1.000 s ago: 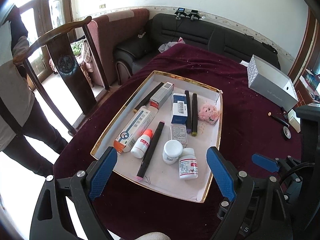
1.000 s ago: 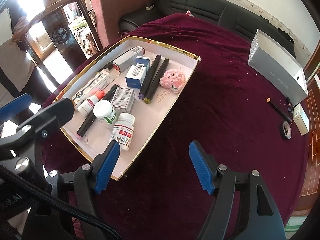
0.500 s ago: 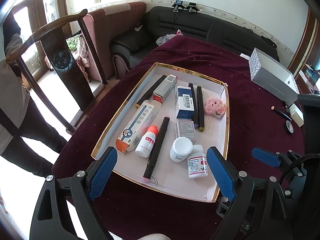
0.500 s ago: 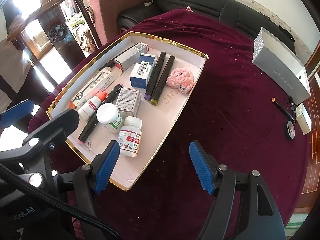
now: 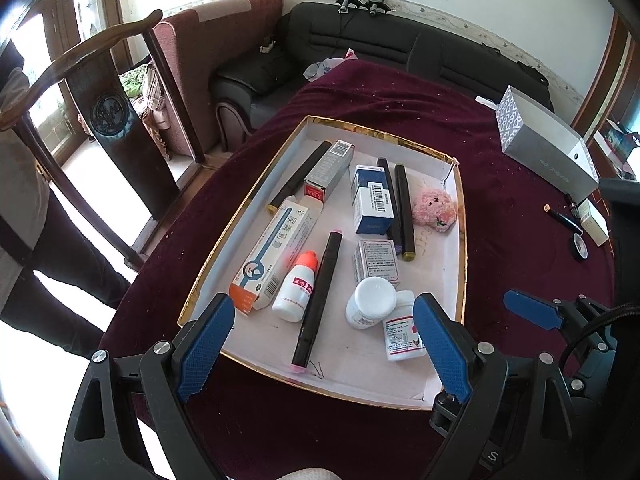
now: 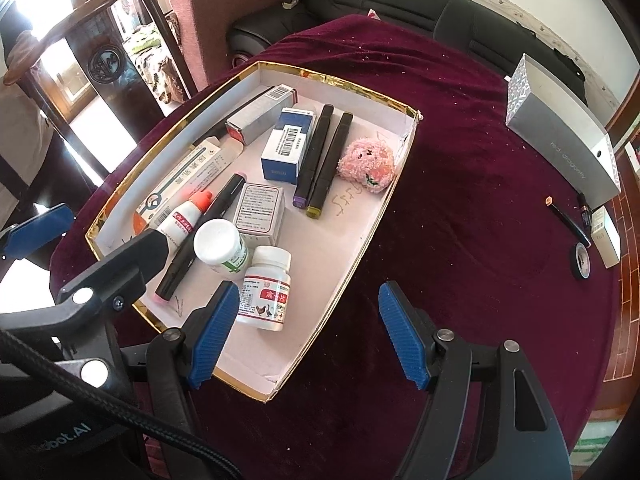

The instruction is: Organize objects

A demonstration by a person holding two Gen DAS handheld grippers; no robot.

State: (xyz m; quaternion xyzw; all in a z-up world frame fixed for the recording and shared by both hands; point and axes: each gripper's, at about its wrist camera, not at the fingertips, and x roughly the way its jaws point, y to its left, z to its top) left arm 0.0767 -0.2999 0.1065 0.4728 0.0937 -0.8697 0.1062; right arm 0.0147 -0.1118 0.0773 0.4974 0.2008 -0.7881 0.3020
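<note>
A shallow white tray with a gold rim point(image 5: 463, 216) point(image 6: 378, 216) lies on the maroon tablecloth. It holds several medicine boxes, black markers, a pink plush toy point(image 5: 435, 210) point(image 6: 368, 162), a red-capped dropper bottle point(image 5: 298, 286) and two white pill bottles point(image 5: 370, 307) point(image 6: 266, 292). My left gripper point(image 5: 322, 338) hovers open above the tray's near end, nothing between its fingers. My right gripper point(image 6: 308, 330) is open over the tray's near right corner, holding nothing.
A grey box point(image 5: 548, 148) point(image 6: 560, 136) stands at the far right of the table. Near it lie a pen point(image 6: 568, 218), a tape roll point(image 6: 582, 266) and a small white box point(image 6: 606, 236). A wooden chair point(image 5: 116, 120) and a standing person point(image 5: 24, 200) are at left; a sofa behind.
Both grippers have drifted forward and slightly down toward the tray, which now looks larger and nearer. Both have stayed open and nothing in the tray has moved.
</note>
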